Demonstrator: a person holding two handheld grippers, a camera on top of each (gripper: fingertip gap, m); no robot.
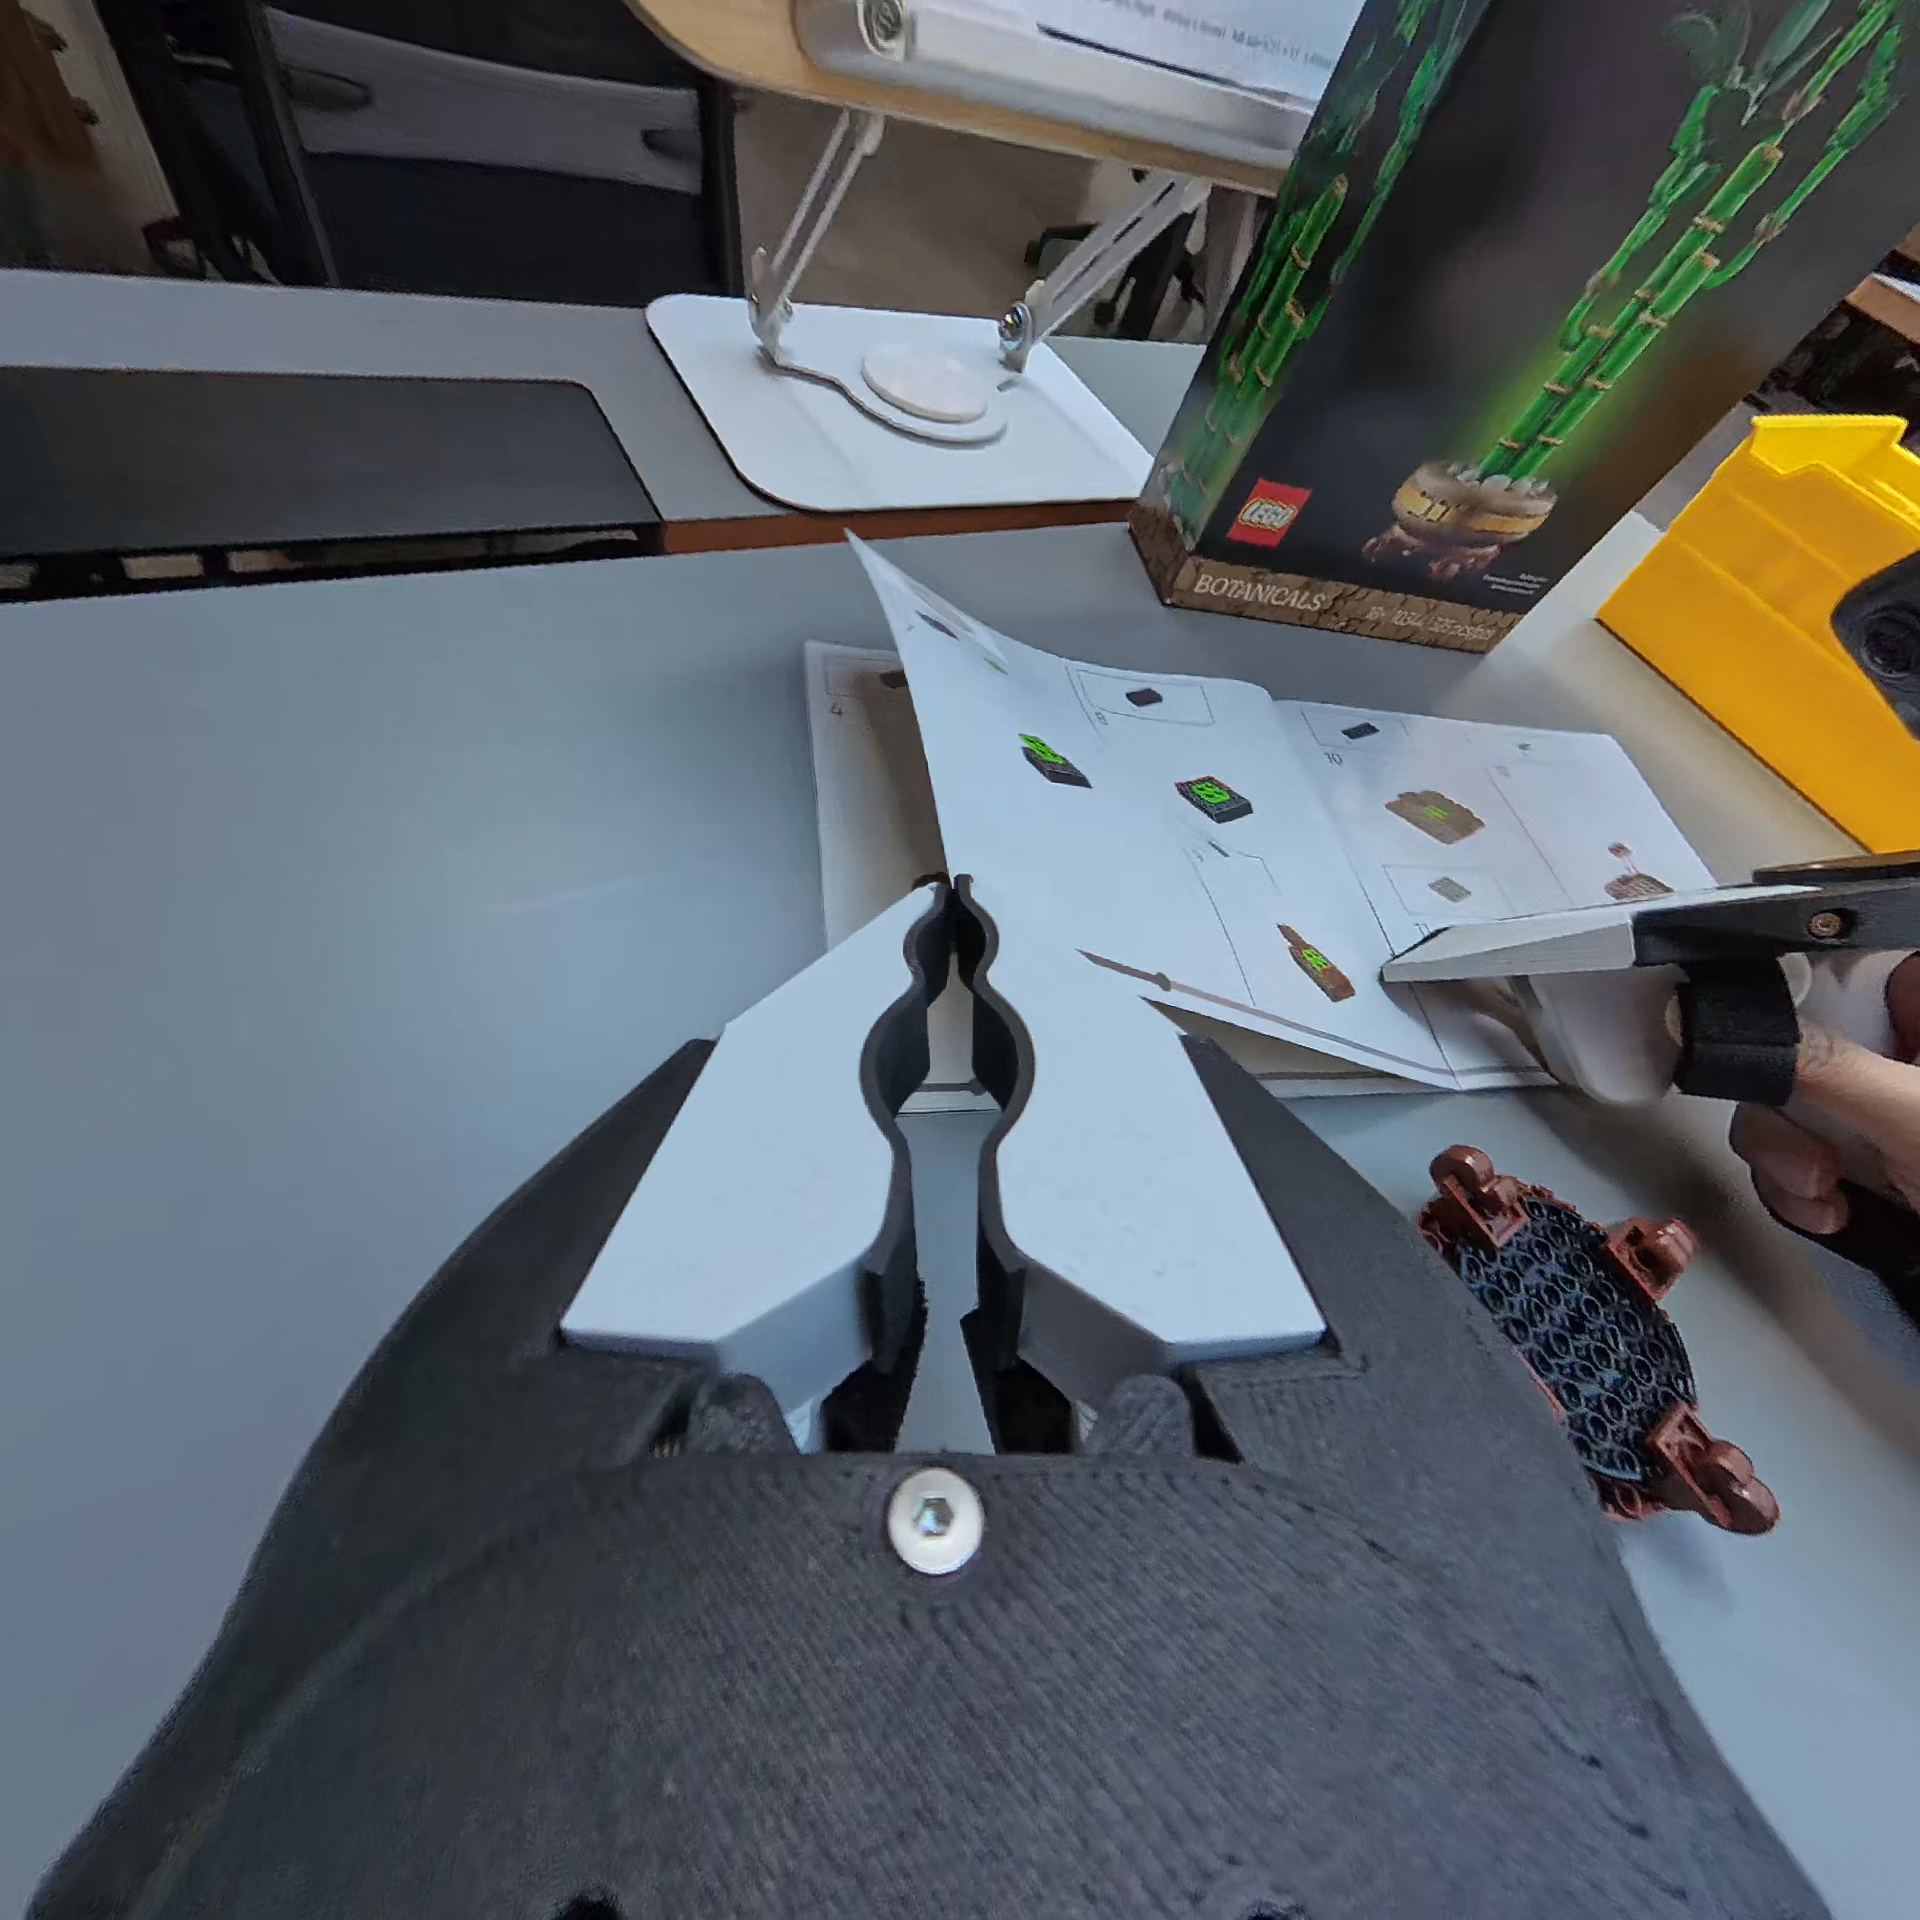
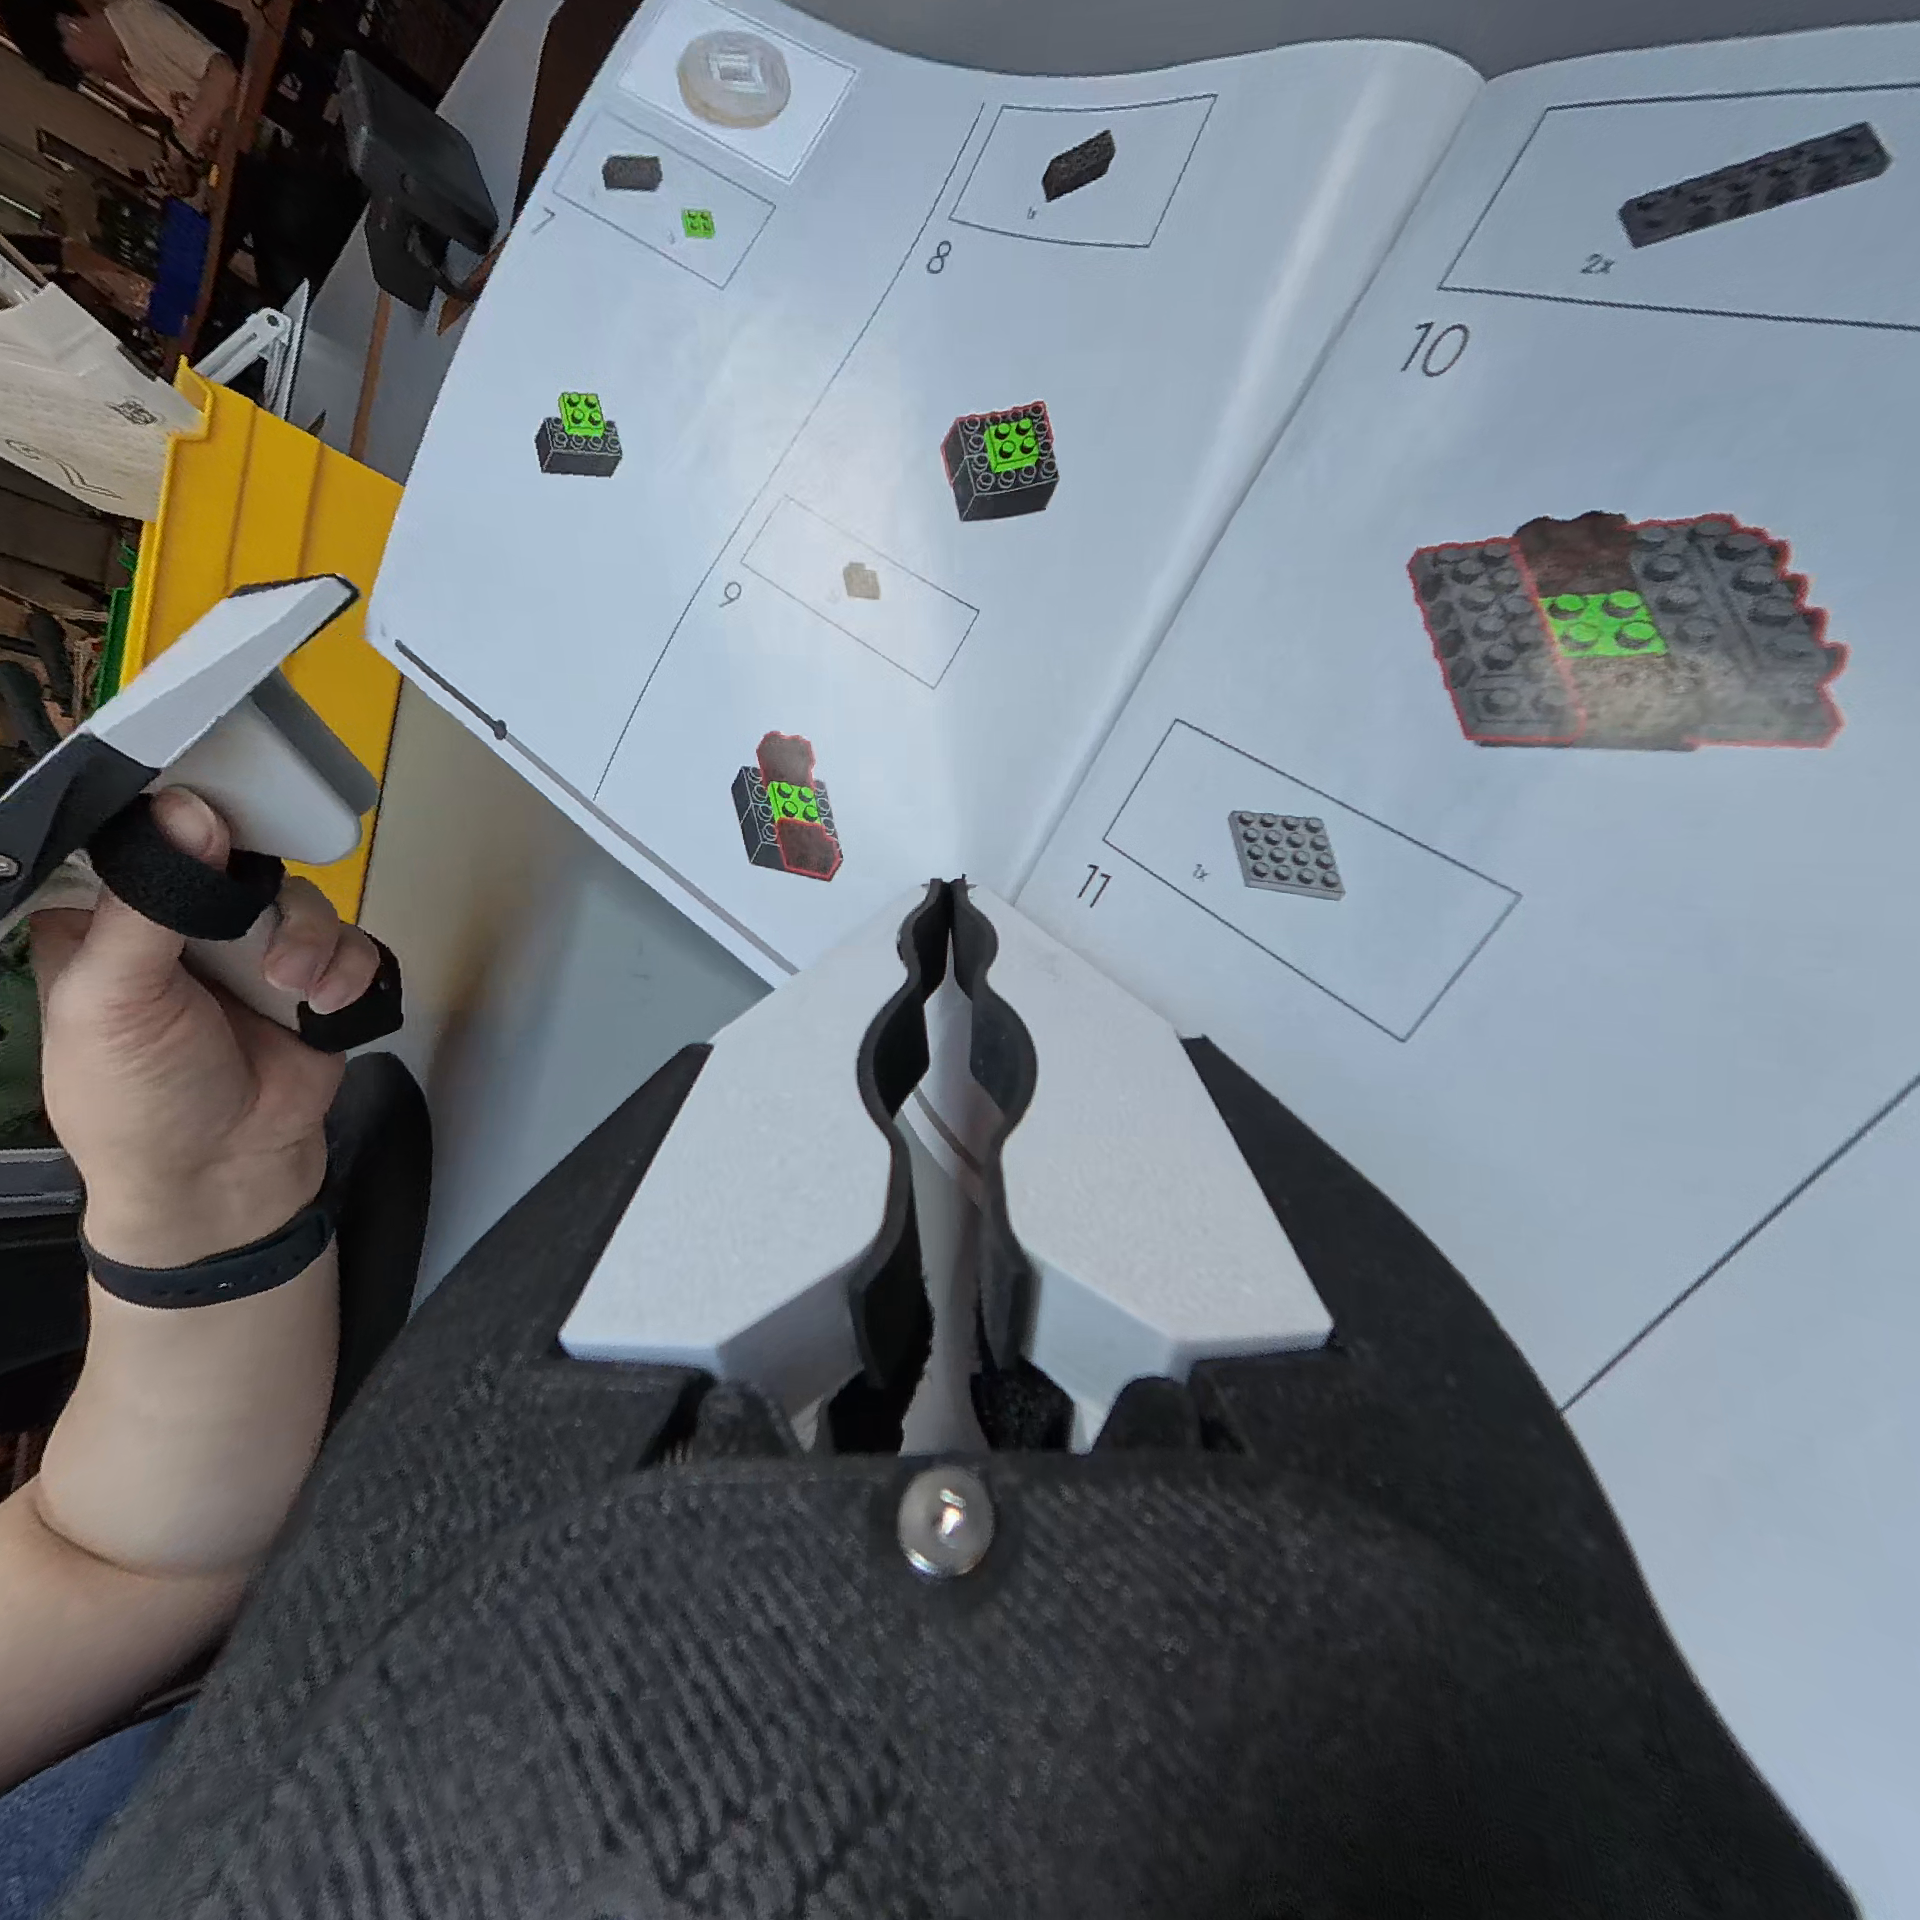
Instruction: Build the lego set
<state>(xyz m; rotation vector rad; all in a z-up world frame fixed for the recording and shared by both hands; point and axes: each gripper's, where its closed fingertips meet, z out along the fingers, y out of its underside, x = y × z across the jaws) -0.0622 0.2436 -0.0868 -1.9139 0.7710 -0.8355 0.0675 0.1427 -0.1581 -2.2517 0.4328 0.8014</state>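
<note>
Left gripper (image 1: 954,904) fingers together, empty. Right gripper (image 2: 951,899) fingers clamped on instruction booklet (image 2: 1455,935) page edge. Turn page slowly; avoid tearing, keep the spine flat.

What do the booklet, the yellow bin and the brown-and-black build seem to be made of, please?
Booklet: thin paper, smooth with a slight sheen; one page curls upward. Yellow bin: likely moulded plastic, with uniform colour and crisp ribs. Build: hard plastic bricks, glossy brown edges around a black lattice.

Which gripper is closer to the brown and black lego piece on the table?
Right. The right gripper is just behind the lego piece, over the open booklet; the left gripper is further to its left.
</note>
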